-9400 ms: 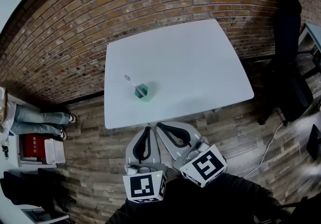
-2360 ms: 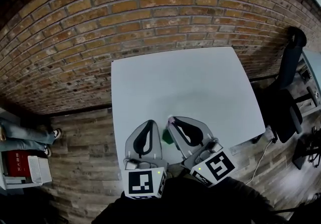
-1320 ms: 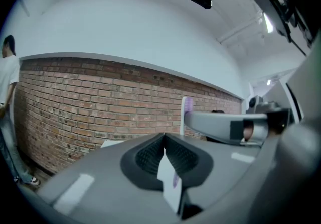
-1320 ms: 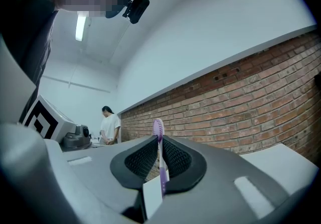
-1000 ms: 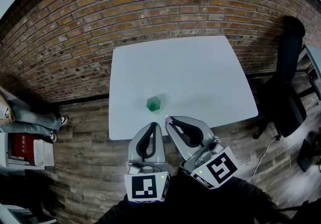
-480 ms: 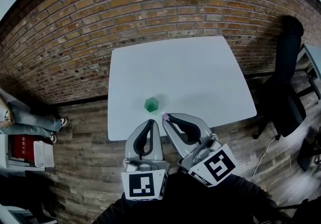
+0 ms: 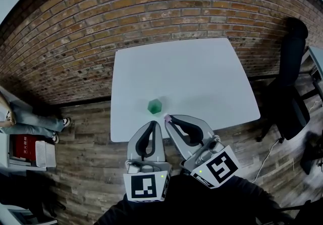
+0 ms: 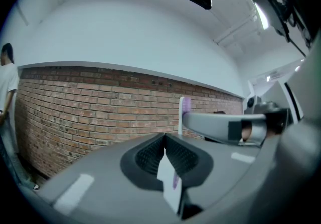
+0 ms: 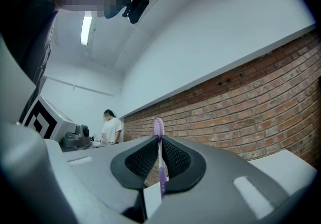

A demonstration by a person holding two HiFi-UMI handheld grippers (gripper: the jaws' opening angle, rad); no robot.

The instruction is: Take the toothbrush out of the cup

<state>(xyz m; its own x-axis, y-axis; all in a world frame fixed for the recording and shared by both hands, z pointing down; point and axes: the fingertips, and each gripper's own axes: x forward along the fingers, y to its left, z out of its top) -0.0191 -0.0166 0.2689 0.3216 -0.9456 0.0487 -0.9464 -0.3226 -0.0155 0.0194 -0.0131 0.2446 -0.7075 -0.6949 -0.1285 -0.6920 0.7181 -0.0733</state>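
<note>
A small green cup (image 7: 155, 106) stands on the white table (image 7: 202, 77) near its front edge, with nothing in it. My right gripper (image 7: 168, 118) is shut on the purple-and-white toothbrush (image 7: 166, 117), just right of and nearer than the cup. In the right gripper view the toothbrush (image 9: 159, 157) stands upright between the ribbed pads, head on top. My left gripper (image 7: 152, 124) is beside it, shut and holding nothing. In the left gripper view the toothbrush head (image 8: 184, 107) pokes up above the right gripper's finger.
A brick wall (image 7: 151, 12) runs behind the table. A black office chair (image 7: 292, 82) stands at the right. On the wooden floor at the left are a seated person's legs (image 7: 30, 118) and a red box (image 7: 22, 151). Another person (image 9: 111, 127) stands far off.
The toothbrush stood in the cup at first; now the right gripper holds it clear of the cup. Over the last second both grippers have stayed put.
</note>
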